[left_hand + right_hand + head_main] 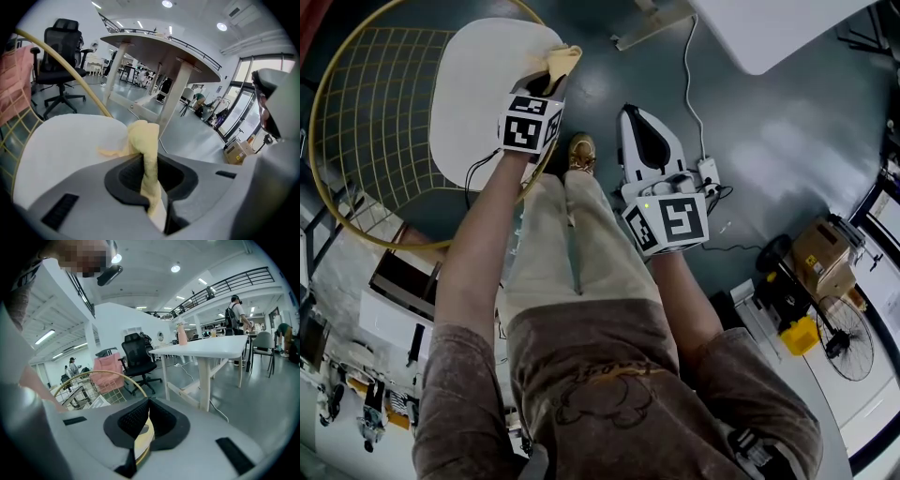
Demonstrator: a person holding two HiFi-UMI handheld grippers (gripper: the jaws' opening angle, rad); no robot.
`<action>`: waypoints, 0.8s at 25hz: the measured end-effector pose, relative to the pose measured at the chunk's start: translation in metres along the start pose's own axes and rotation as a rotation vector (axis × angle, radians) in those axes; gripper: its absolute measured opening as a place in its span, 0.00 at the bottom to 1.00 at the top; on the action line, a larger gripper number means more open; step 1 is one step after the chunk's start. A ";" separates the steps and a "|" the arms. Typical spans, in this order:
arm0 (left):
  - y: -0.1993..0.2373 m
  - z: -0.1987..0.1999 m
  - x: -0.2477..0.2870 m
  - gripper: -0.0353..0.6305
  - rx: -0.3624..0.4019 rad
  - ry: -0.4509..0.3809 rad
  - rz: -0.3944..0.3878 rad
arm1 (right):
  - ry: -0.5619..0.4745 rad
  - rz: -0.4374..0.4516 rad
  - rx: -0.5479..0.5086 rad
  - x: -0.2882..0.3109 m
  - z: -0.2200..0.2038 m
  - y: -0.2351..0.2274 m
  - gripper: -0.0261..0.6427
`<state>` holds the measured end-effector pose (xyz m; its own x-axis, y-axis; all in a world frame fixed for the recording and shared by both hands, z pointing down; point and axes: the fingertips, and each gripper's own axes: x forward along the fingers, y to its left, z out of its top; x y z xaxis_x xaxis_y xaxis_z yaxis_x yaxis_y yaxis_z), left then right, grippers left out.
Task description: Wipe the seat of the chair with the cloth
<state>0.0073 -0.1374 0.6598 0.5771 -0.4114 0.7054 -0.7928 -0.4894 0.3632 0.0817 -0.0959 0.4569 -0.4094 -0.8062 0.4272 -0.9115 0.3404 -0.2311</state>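
The chair has a white round seat (478, 94) and a gold wire back (366, 112). My left gripper (551, 82) is shut on the yellow cloth (561, 60) at the seat's right edge. In the left gripper view the cloth (145, 140) stands up out of the closed jaws of the left gripper (151, 164), its free end lying on the seat (61, 145). My right gripper (636, 117) hangs over the grey floor to the right of the chair, shut with nothing in it. In its own view the right gripper (148, 405) points toward the gold back (101, 375).
A white table (769, 28) stands beyond the chair, with a cable and power strip (709, 172) on the floor. A cardboard box (823, 253) and a fan (844, 337) are at the right. The person's shoe (581, 152) is beside the seat. A black office chair (61, 47) stands further off.
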 end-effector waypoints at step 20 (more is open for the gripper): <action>0.189 -0.003 -0.130 0.14 -0.099 -0.037 0.354 | 0.017 0.063 -0.017 0.008 -0.009 0.026 0.08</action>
<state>-0.2180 -0.1743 0.6385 0.2689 -0.5701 0.7763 -0.9587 -0.2358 0.1589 0.0542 -0.0886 0.4621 -0.4668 -0.7743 0.4273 -0.8841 0.3987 -0.2436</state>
